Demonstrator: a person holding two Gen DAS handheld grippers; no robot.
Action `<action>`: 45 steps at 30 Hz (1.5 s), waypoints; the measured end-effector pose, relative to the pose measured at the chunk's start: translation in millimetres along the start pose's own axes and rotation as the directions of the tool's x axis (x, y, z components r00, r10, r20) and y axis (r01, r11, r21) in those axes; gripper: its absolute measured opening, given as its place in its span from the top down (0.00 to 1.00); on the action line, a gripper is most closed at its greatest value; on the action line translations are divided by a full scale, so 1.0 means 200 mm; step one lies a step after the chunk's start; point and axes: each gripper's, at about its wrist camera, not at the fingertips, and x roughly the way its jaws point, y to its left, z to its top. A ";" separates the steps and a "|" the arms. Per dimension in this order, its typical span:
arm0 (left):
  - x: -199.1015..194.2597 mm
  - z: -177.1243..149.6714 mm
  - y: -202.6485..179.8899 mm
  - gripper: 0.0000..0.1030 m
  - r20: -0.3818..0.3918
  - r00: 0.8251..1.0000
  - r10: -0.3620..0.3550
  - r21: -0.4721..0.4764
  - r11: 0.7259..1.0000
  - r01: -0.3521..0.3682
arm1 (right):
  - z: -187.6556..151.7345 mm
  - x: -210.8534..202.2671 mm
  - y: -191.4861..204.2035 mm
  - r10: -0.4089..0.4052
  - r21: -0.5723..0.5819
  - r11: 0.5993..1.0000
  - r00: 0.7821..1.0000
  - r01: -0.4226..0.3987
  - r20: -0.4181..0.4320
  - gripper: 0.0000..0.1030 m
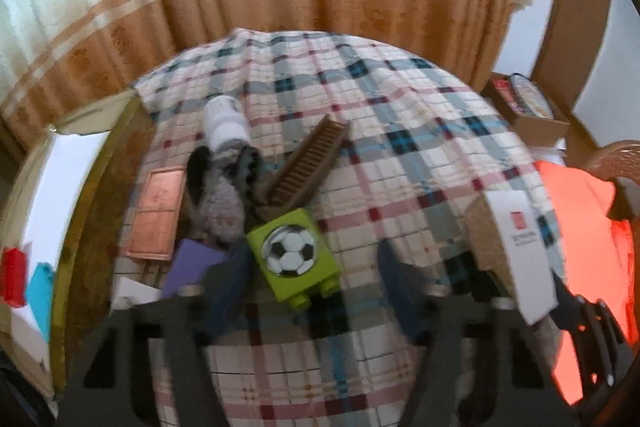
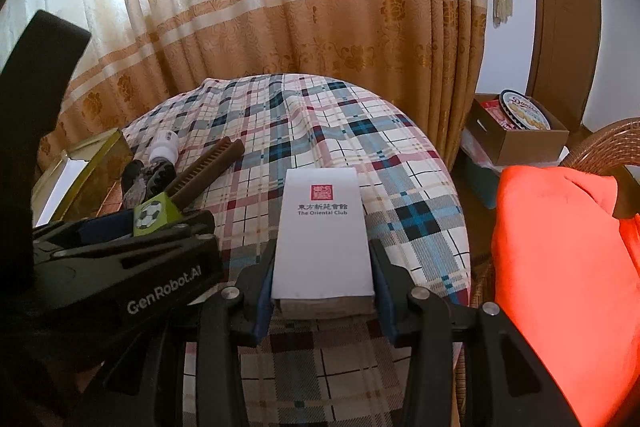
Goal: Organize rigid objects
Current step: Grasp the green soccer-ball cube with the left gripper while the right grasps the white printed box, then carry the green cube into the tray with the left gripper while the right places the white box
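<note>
My right gripper (image 2: 323, 267) is shut on a white notepad (image 2: 323, 235) printed "The Oriental Club" and holds it above the plaid-covered table (image 2: 360, 147). The notepad also shows at the right of the left wrist view (image 1: 520, 235). My left gripper (image 1: 316, 279) is open over the table, its left finger beside a green block with a football picture (image 1: 294, 253). Behind the block lie a brown comb (image 1: 308, 159), a grey fuzzy item with black clips (image 1: 224, 195), a white bottle (image 1: 226, 125), a purple piece (image 1: 192, 263) and a copper-coloured plate (image 1: 156, 211).
A gold-rimmed open box (image 1: 80, 187) stands at the table's left edge. An orange cushion (image 2: 560, 267) lies on a wicker chair to the right. A cardboard box with a biscuit tin (image 2: 520, 123) sits by the wall. Curtains hang behind the table.
</note>
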 end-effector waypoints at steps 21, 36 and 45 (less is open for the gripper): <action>-0.26 -0.12 0.28 0.70 0.125 0.967 -0.224 -0.047 0.972 0.231 | -0.05 -0.13 0.03 0.007 0.055 0.998 1.000 -0.008 0.017 0.56; -0.48 -0.26 0.57 0.70 0.220 0.962 -0.161 -0.030 0.985 0.171 | -0.07 -0.26 0.26 0.052 0.015 0.999 0.998 -0.052 0.030 0.56; -0.53 -0.26 0.73 0.70 0.241 0.966 -0.097 -0.071 0.991 0.117 | -0.05 -0.30 0.44 0.082 -0.037 0.996 0.996 -0.081 0.033 0.56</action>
